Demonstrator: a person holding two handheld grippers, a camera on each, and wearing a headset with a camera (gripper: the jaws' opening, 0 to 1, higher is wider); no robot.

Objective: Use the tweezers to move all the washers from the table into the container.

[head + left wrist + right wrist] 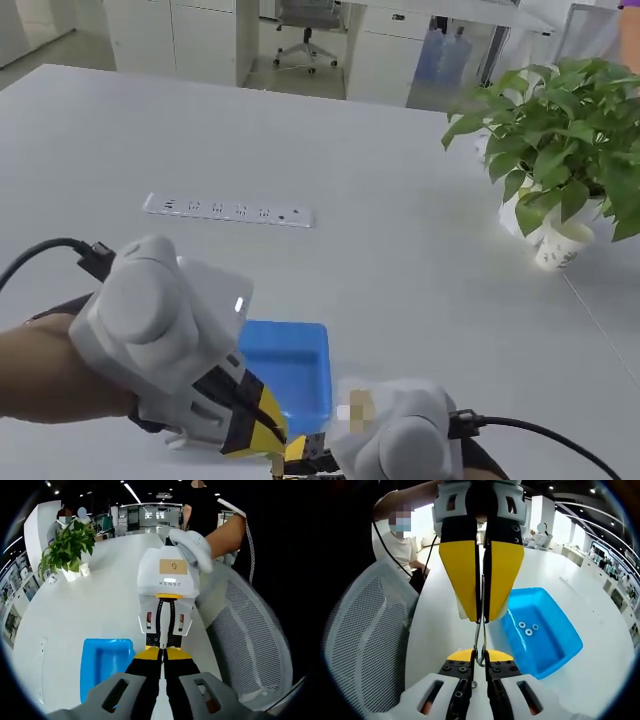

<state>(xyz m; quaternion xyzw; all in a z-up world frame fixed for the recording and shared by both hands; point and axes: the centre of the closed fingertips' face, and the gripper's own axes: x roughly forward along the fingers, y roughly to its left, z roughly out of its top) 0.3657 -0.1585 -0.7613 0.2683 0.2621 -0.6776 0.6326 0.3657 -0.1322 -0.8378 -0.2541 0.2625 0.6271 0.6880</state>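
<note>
Thin metal tweezers (480, 630) run between the two grippers, which meet tip to tip just above the table. My left gripper (162, 652) is shut on them, its yellow jaws pressed together. Facing it, my right gripper (480, 656) is shut on the tweezers' lower end. In the head view the left gripper (270, 438) comes in from the left and the right gripper (305, 460) from the bottom edge. The blue container (545, 635) lies just beside them with three washers (528, 628) inside. A small ring that may be a washer (474, 684) lies on the table under my right jaws.
A white power strip (228, 211) lies further back on the white table (400, 250). A potted plant (560, 150) and a paper cup (560, 245) stand at the right. A mesh office chair (250, 630) sits at the table's near edge.
</note>
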